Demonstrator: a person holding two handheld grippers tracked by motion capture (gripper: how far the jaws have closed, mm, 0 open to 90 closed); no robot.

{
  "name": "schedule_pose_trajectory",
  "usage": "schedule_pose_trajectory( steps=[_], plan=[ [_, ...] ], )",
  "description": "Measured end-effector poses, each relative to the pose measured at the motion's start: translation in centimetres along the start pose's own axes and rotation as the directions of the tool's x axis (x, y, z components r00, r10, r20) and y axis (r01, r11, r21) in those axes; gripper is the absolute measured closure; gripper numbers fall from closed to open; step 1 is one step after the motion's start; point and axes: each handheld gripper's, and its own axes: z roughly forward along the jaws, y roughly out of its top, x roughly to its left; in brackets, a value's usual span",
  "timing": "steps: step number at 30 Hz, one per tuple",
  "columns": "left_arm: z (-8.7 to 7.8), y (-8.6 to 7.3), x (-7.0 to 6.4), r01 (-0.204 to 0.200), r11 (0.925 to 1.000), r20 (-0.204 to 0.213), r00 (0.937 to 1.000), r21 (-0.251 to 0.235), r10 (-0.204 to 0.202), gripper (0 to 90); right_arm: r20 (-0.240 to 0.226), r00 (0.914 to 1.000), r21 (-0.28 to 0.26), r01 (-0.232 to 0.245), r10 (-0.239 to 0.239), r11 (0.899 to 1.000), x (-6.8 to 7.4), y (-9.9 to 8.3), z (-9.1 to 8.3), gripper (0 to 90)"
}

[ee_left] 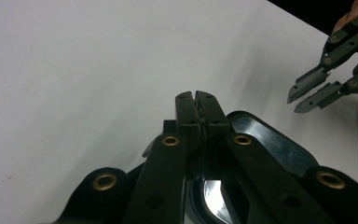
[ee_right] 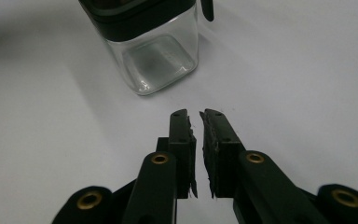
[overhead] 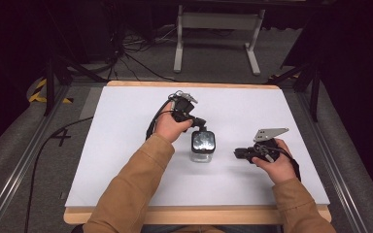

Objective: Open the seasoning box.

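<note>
Two hand-held grippers work over a white worktop (overhead: 126, 145). Near the middle of the worktop stands a small square clear jar (overhead: 202, 147) with a glossy black lid (ee_left: 265, 140). The left gripper (overhead: 200, 123) reaches the jar from the far-left side; its jaws are pressed together, and they appear to pinch the edge of the lid, though the contact itself is hard to see. The right gripper (overhead: 238, 154) hovers just to the right of the jar, pointing at it without touching, jaws slightly apart with a narrow gap between them. Tan sleeves (overhead: 126, 194) come in from the near edge.
</note>
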Motion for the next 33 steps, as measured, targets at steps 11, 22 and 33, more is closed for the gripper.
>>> schedule_pose_trajectory(
  steps=[11, 22, 33],
  plan=[
    [0.0, 0.1, 0.2, 0.036, 0.9993, 0.007, 0.9993, 0.006, -0.036, 89.1, -0.028, 0.9984, -0.022, 0.049, -0.05, 0.999, 1.2, 1.3, 0.4, 82.9],
    [0.1, 0.1, 0.4, 0.055, 0.9985, 0.013, 0.9984, 0.005, -0.055, 88.9, -0.067, 0.9925, -0.059, 0.098, -0.102, 0.993, 2.9, 2.6, 1.0, 88.3],
    [0.1, 0.0, 0.4, 0.062, 0.998, 0.007, 0.998, 0.007, -0.062, 88.5, -0.072, 0.9909, -0.106, 0.106, -0.114, 0.989, 4.1, 3.2, 2.1, 89.8]
  ],
)
